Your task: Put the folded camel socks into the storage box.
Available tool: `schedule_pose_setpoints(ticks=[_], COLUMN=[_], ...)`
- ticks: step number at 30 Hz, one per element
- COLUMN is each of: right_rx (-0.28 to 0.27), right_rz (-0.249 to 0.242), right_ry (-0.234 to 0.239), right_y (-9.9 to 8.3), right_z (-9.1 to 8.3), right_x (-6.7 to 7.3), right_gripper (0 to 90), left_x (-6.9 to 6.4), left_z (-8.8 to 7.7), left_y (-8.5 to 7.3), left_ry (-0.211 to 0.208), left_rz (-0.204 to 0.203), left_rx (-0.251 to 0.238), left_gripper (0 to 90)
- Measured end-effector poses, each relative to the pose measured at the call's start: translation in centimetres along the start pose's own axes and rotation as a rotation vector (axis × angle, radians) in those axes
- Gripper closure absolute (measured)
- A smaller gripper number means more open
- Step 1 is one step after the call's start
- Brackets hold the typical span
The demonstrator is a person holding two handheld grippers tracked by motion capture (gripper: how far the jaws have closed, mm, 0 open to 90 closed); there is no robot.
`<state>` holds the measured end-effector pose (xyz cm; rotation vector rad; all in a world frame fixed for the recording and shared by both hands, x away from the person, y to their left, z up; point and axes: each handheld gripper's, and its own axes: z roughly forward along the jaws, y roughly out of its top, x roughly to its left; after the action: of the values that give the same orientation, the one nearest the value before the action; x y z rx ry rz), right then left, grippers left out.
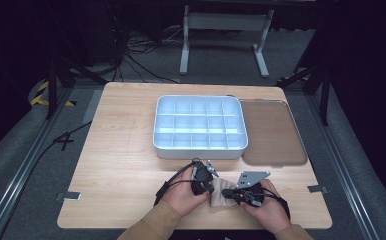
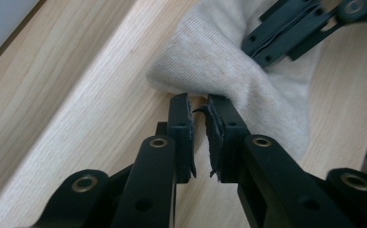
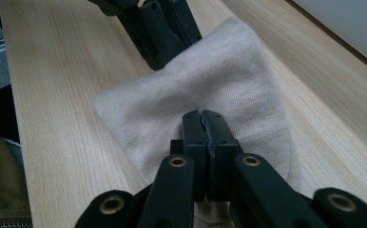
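A beige knitted cloth (image 1: 219,195) lies crumpled on the wooden table (image 1: 121,165) near its front edge, between both hands. My right gripper (image 3: 203,115) has its jaws pressed together on the cloth (image 3: 219,76); in the high view it (image 1: 227,192) comes in from the right. From the left, my left gripper (image 1: 212,188) points at the cloth. Its jaws (image 2: 198,100) stand almost together with a thin slit between the pads, tips against the cloth's folded edge (image 2: 219,61). In the left gripper view the cloth bunches up toward the right gripper (image 2: 286,33).
A white tray (image 1: 199,150) with many small compartments stands in the middle of the table, just beyond the hands. To its right lies a flat brown lid (image 1: 271,132). Bare wood stretches to the left of the hands.
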<state>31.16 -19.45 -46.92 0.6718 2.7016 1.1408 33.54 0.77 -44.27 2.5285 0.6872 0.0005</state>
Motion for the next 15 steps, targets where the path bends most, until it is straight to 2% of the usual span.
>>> schedule_pose_setpoints(ticks=[8,13,15], right_rx=[-0.003,-0.012,-0.015], right_rz=[0.007,0.010,0.013], right_ry=[0.006,0.009,0.010], right_y=[-0.05,-0.17,-0.21], right_z=[-0.01,-0.01,-0.01], right_x=[-0.06,-0.13,-0.14], right_gripper=[89.3,89.3,89.3], left_x=[-0.39,-0.65,-1.05], left_z=[-0.13,0.02,0.25], left_y=[0.35,0.71,0.94], left_ry=[-0.029,-0.051,-0.042], left_rz=[0.017,0.028,0.042], left_rx=[-0.047,-0.058,-0.055], left_gripper=[81.0,80.9,81.3])
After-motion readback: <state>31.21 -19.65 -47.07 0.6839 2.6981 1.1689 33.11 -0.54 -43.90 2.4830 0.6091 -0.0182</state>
